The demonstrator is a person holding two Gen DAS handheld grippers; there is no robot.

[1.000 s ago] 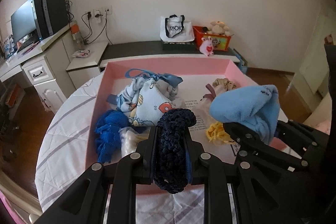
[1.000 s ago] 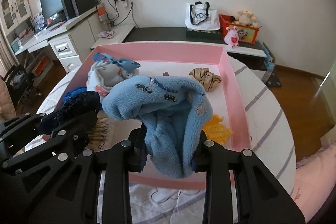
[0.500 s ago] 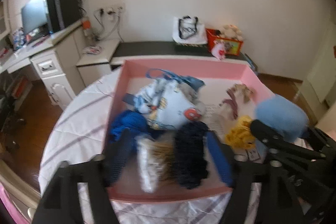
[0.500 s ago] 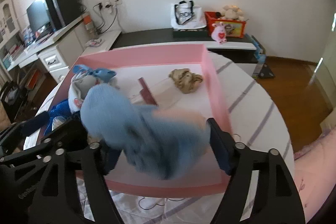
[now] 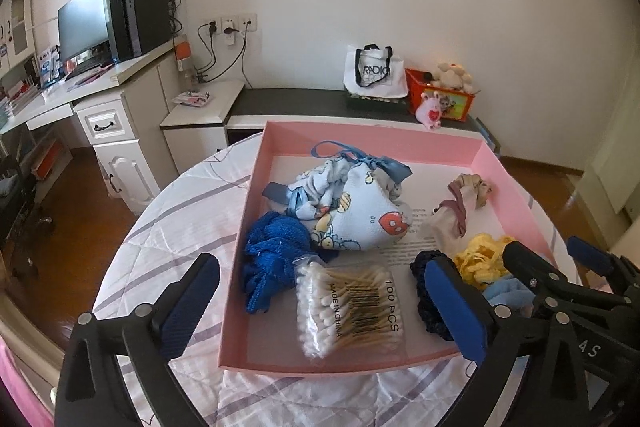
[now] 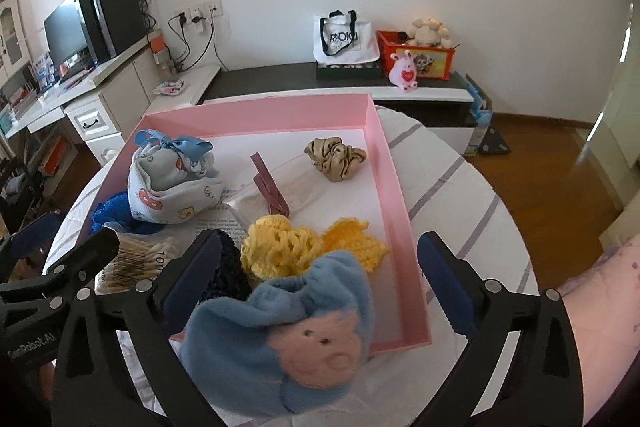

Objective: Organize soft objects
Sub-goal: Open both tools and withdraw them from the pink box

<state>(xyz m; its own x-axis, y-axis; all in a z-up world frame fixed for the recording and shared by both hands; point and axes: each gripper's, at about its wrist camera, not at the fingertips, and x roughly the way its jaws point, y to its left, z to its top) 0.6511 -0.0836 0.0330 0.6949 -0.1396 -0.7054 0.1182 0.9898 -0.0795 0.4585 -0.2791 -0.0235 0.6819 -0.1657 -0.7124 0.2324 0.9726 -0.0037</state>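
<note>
Soft objects are being dropped — the right hand-held gripper (image 6: 318, 297) is opening, its blue plush (image 6: 288, 335) lying loose across the pink box's (image 6: 394, 211) near rim, and it could slide onto the tabletop (image 6: 452, 187). The left hand-held gripper (image 5: 320, 307) is opening too, empty; the navy scrunchie (image 5: 426, 291) is sitting inside among yellow knits (image 6: 308, 245), a pouch (image 5: 352, 211) and cotton swabs (image 5: 348, 307).

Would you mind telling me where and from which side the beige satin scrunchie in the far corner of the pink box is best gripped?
Pinch the beige satin scrunchie across its bunched middle, coming from above. It lies flat and apart from other items, but close to the pink box wall, which probably blocks a sideways approach.
</note>
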